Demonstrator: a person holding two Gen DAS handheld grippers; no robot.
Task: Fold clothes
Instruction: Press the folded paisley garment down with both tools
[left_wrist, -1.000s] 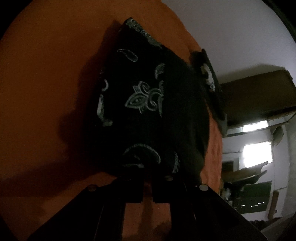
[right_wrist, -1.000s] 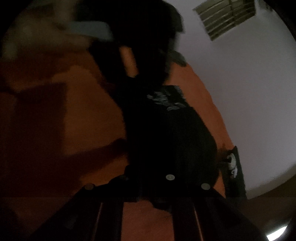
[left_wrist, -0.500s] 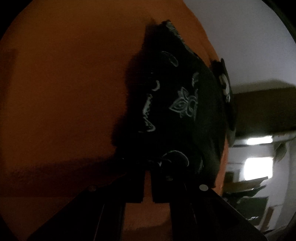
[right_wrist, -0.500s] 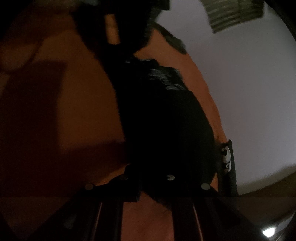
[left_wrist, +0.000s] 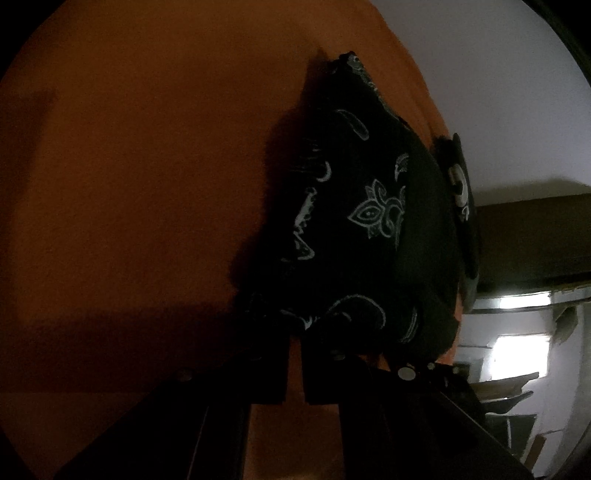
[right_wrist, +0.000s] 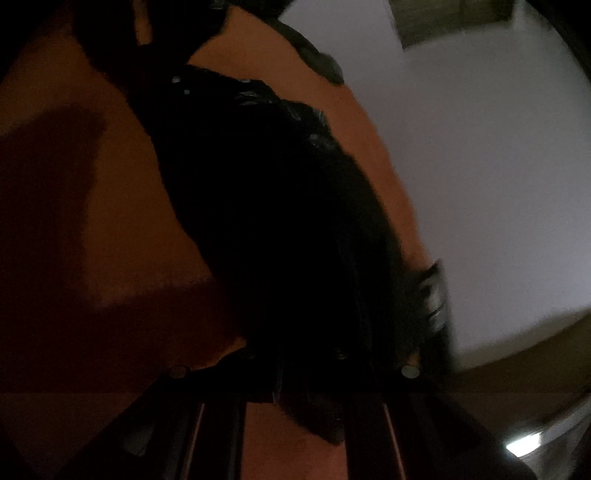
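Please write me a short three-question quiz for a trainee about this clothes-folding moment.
1. True or false: the black patterned garment lies on a blue surface.
2. Multiple choice: the left gripper has its jaws A) wide open over bare cloth, B) closed at the garment's near edge, C) out of view.
3. Short answer: in the right wrist view, what fills the space ahead of the right gripper?

Key
1. False: it lies on the orange surface.
2. B.
3. The same dark garment, bunched and draped over the jaws, which are closed on it; the picture is dim and blurred.
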